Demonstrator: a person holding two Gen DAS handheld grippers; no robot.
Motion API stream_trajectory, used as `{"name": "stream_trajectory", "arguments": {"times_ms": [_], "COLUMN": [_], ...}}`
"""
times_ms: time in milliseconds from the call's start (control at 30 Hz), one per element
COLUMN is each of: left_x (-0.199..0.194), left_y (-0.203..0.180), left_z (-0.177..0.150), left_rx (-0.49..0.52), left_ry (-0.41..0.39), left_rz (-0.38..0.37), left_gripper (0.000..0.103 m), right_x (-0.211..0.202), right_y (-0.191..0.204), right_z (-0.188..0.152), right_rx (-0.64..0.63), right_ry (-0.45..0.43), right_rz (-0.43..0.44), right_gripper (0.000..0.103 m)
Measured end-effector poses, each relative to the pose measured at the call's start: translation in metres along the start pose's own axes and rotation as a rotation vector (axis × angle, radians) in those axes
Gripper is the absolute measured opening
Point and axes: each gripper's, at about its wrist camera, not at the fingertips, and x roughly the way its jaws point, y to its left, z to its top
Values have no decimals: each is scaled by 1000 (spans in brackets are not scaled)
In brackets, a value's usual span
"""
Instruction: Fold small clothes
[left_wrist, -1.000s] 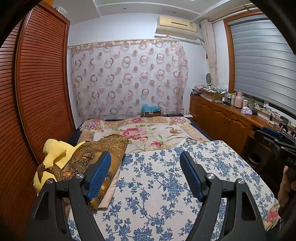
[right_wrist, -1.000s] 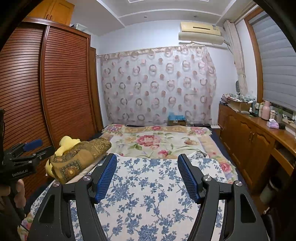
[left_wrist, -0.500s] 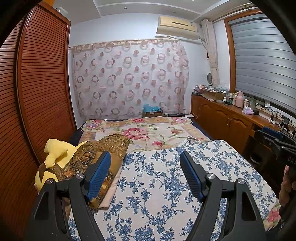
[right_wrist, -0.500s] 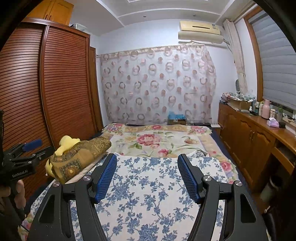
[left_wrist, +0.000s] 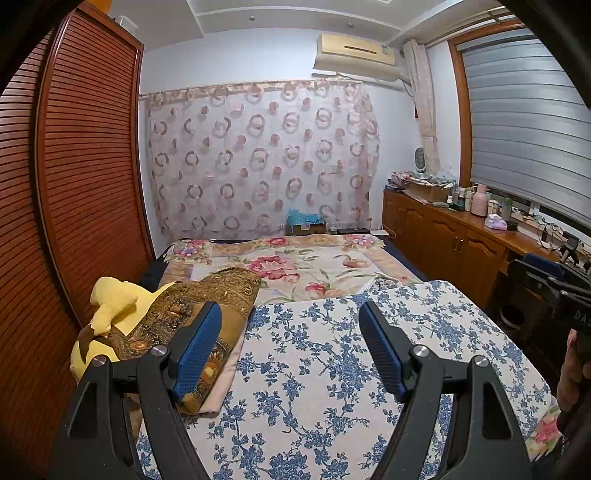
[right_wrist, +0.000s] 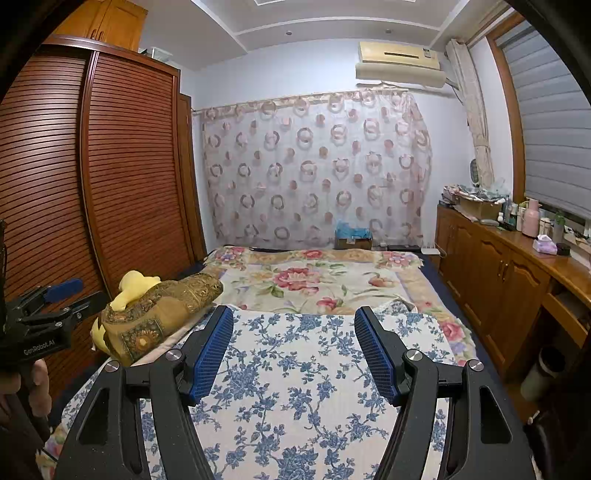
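Note:
A white cloth with a blue flower print (left_wrist: 314, 354) (right_wrist: 295, 373) lies spread flat over the near half of the bed, its far right corner slightly rumpled. My left gripper (left_wrist: 290, 308) hovers above the cloth's left part, open, with nothing between its blue pads. My right gripper (right_wrist: 293, 311) hangs over the cloth further right, also open and holding nothing. Each gripper shows at the edge of the other's view: the right gripper (left_wrist: 550, 275) with a hand below it, the left gripper (right_wrist: 75, 295) likewise in a hand.
A brown-gold patterned pillow (left_wrist: 192, 306) and a yellow plush toy (left_wrist: 110, 299) lie at the cloth's left edge. A pink-flowered bedspread (left_wrist: 295, 266) covers the far half. A slatted wardrobe (left_wrist: 81, 184) stands left, a wooden cabinet (left_wrist: 454, 243) with bottles right.

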Motion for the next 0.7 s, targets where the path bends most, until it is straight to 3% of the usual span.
{"name": "stream_trajectory", "arguments": {"times_ms": [700], "left_x": [0], "left_y": [1], "left_z": [-2], "left_rx": [-2], "left_ry": [-1], "left_rz": [1], "left_gripper": [78], "right_x": [0], "right_y": [-2], "right_z": [0], "right_rx": [-2], "right_ry": [-1], "right_rz": [1], "right_gripper": [70]}}
